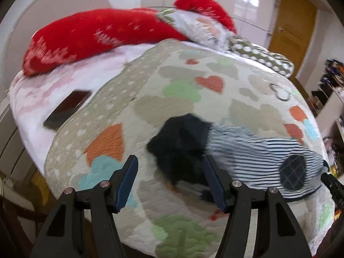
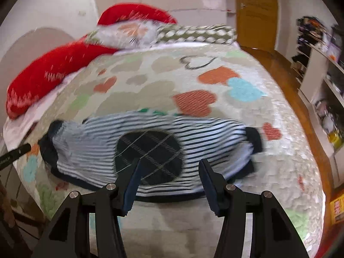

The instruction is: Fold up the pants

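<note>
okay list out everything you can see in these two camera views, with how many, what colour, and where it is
pants: one, navy-and-white striped with a dark checked patch, lying on the quilt
quilt: one, cream with coloured hearts, covering the bed
red pillows: two, at the bed's head
patterned pillows: two, one white floral and one olive dotted, beside the red ones
phone: one, dark, on the pink sheet
door: one, yellow-brown wood, far wall
shelf: one, white, cluttered, beside the bed
left gripper: black, open, over the pants' dark end
right gripper: black, open, over the patch

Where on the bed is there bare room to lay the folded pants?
Bare quilt lies right of the striped pants, toward the bed edge, and beyond them up to the pillows. The left side is crowded: a phone lies there.
</note>
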Tool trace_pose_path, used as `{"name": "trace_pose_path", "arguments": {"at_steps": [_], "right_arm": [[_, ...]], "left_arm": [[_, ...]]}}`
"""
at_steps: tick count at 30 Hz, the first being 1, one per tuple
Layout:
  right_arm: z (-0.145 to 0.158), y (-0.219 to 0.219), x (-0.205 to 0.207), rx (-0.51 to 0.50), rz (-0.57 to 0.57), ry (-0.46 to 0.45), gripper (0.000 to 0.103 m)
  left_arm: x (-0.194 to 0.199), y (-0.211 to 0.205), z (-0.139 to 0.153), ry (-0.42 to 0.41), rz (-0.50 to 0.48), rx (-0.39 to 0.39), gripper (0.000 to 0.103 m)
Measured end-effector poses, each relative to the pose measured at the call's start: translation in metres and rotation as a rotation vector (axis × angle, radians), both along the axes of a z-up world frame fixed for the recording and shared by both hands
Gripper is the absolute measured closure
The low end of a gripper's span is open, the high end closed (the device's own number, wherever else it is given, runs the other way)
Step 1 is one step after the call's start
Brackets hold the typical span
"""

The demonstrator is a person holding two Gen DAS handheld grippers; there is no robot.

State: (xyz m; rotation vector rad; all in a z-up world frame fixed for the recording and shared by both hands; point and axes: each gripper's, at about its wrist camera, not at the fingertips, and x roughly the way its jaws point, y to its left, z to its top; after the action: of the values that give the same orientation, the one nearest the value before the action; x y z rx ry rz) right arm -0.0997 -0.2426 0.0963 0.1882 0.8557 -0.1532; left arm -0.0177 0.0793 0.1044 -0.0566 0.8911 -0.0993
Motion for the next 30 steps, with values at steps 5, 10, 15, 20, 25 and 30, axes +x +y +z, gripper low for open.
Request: {"name": "trace_pose_path", "arguments": {"at_steps": [5, 10, 15, 20, 25, 30], "right_arm": [[0.009, -0.057, -0.034, 0.059, -0.153, -0.062, 0.042], [-0.003, -0.102, -0.048, 0.153, -0.241, -0.082, 0.039], [-0.027, -0.119, -0.042, 0.299, -0.212, -0.074, 0.039], [-0.041, -0.115, -0.026, 0.344, -0.132, -0.064, 0.037], [-0.052, -0.105, -0.014, 0.318, -0.096, -0.056, 0.034], [-0.054, -0.102, -0.001, 0.285, -0.083, -0.069, 0.084]], "left_arm": [[0.014, -0.062, 0.01, 0.062, -0.224, -0.059, 0.041], [0.038, -0.145, 0.008, 0.175, -0.436, -0.108, 0.041], [0.057, -0.239, -0.004, 0.227, -0.614, -0.063, 0.04], [0.077, -0.327, -0.033, 0.314, -0.777, -0.03, 0.04], [0.075, -0.374, -0.062, 0.356, -0.884, 0.089, 0.04], [0.067, -0.374, -0.056, 0.351, -0.924, 0.08, 0.087]]}}
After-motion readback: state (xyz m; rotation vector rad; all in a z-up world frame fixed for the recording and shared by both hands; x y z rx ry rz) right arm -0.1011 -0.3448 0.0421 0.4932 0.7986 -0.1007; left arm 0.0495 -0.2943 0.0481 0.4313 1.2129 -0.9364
